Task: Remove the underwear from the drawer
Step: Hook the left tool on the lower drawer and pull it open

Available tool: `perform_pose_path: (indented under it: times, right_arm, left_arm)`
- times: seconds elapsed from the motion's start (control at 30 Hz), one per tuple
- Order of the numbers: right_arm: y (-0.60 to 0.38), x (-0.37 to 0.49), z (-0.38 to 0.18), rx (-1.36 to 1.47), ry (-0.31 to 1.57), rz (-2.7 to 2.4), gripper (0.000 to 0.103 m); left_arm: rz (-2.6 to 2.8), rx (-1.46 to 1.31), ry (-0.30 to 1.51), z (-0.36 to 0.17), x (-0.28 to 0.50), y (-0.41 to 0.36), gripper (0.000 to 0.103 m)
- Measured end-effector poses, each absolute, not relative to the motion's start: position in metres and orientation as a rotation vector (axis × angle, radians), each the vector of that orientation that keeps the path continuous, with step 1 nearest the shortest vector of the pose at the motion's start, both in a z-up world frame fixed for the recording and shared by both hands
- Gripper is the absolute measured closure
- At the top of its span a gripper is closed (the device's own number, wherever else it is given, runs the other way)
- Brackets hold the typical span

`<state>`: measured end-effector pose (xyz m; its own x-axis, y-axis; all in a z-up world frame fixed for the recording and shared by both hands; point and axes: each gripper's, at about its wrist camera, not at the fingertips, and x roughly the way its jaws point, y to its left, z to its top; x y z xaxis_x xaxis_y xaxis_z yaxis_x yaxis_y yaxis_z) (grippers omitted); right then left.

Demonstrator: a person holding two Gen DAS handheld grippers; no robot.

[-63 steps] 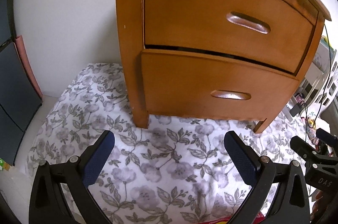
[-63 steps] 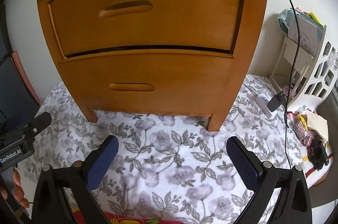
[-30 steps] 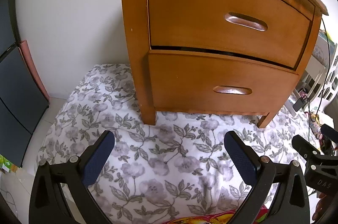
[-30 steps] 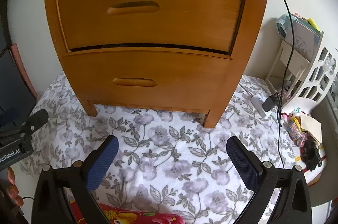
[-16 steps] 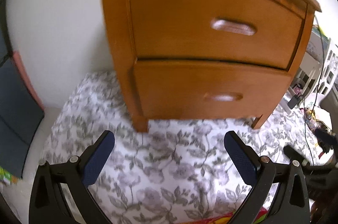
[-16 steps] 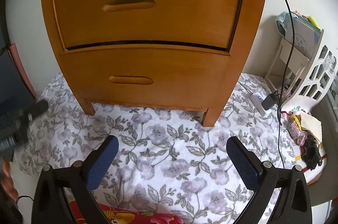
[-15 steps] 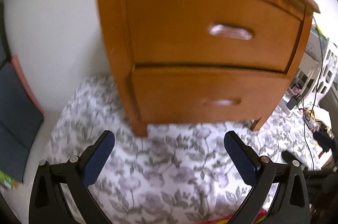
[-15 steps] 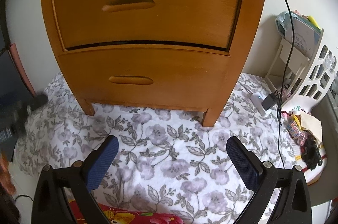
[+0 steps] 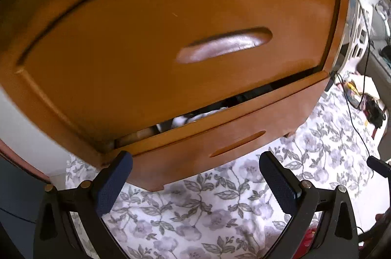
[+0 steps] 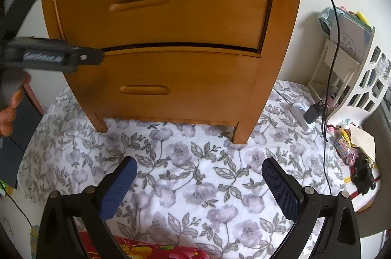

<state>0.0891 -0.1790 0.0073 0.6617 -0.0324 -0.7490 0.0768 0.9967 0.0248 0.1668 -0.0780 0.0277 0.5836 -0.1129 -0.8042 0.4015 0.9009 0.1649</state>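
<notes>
A brown wooden nightstand with two drawers fills the left wrist view. Its upper drawer (image 9: 171, 34) has a recessed handle (image 9: 224, 44). The lower drawer (image 9: 220, 134) stands slightly out, and white and dark cloth (image 9: 190, 118) shows in the gap above it. My left gripper (image 9: 195, 173) is open, close to the lower drawer's front, with nothing between its fingers. In the right wrist view the nightstand (image 10: 171, 39) stands farther off. My right gripper (image 10: 199, 179) is open over the floral sheet (image 10: 195, 173). The left gripper's body (image 10: 48, 56) reaches the nightstand's left side.
A white lattice shelf (image 10: 354, 78) with papers stands at the right. A black cable (image 10: 330, 39) hangs down to a charger (image 10: 311, 113) and white box on the floor. Small toys and clutter (image 10: 354, 149) lie at the far right. A red patterned cloth (image 10: 158, 249) lies near.
My left gripper has moved up close to the nightstand, which now fills its view; cloth shows in the gap above the lower drawer. The right gripper has hardly moved.
</notes>
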Motion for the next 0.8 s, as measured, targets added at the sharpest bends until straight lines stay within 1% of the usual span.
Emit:
perform_pose_path:
  times: [0.17,0.53,0.8]
  right_arm:
    - [-0.179,0.092,0.001,0.054,0.858,-0.051,0.000]
    - [-0.179,0.100,-0.011,0.051,0.891,-0.044,0.000]
    - [-0.178,0.103,-0.016,0.051,0.897,-0.036,0.000]
  left_arm:
    - [-0.321,0.436,0.928,0.014,0.177,-0.098,0.000]
    - [-0.353,0.442,0.982,-0.003,0.193,-0.105,0.000]
    - [-0.348,0.447,0.970,-0.004,0.200,-0.106,0.000]
